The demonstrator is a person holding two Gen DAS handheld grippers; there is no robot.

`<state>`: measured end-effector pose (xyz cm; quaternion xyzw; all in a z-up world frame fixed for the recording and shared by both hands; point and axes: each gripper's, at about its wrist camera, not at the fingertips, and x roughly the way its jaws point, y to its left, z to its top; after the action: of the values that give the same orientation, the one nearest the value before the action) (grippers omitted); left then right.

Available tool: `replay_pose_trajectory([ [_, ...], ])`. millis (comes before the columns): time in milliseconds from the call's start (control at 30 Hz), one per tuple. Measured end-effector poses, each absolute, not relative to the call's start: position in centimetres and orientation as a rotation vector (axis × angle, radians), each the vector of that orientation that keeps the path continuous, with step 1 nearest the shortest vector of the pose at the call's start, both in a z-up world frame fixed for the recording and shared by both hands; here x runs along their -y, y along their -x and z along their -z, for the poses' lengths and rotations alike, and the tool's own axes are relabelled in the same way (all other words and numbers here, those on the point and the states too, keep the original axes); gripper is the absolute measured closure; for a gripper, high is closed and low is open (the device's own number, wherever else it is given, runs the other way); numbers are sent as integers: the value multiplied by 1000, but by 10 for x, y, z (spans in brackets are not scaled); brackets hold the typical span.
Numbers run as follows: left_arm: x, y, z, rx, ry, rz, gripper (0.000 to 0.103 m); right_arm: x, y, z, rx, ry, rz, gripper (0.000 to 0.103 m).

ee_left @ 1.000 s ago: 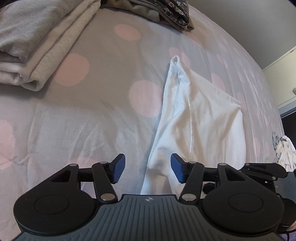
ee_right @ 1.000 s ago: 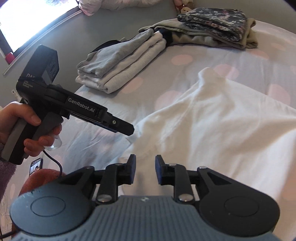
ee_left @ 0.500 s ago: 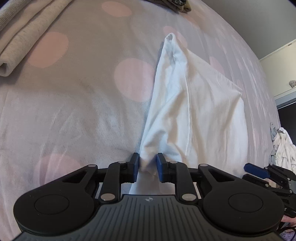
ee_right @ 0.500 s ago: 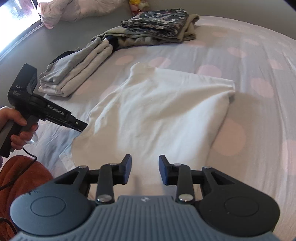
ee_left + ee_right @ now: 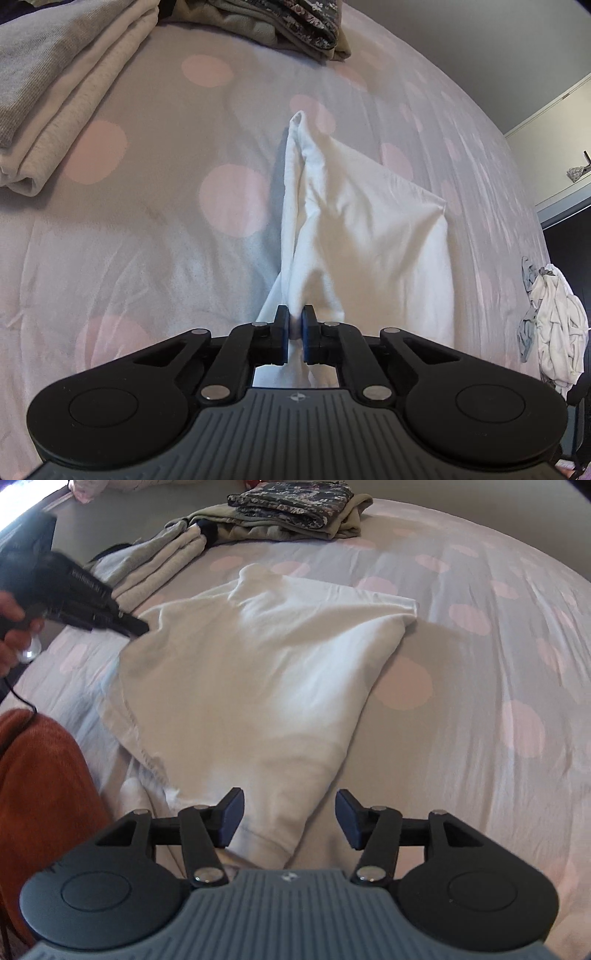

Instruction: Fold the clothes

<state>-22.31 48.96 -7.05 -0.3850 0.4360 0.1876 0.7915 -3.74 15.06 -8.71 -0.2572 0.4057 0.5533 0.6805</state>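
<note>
Clearly the left hand-held gripper is clenched on a bunched edge of the white garment, drawing that edge into a taut ridge running toward 12 o'clock; the right hand-held gripper hangs released, its fingers spread wide astride the garment's near corner, not gripping it. That garment lies on the bed, rumpled and only partly doubled over, so its folding looks midway. Toward 11 o'clock sit folded stacks, apparently finished; a loose heap at 3 o'clock may remain

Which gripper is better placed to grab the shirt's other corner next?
The right gripper: it is open, with the white shirt corner lying between its fingers. The left gripper is already clamped on the shirt.
</note>
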Motion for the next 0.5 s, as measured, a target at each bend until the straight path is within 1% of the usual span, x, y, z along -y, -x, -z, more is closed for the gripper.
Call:
replay_pose_trajectory([
  [100, -486, 220, 60, -921, 829, -397, 98, -147, 54, 92, -873, 654, -1271, 42],
  [167, -483, 218, 54, -913, 827, -394, 99, -146, 65, 96, -845, 715, -1294, 38],
  [233, -480, 214, 50, -910, 818, -395, 98, -145, 76, 100, -793, 793, -1298, 36],
  [500, -474, 212, 47, -913, 816, -413, 99, -144, 115, 121, -498, 1119, -1276, 38],
])
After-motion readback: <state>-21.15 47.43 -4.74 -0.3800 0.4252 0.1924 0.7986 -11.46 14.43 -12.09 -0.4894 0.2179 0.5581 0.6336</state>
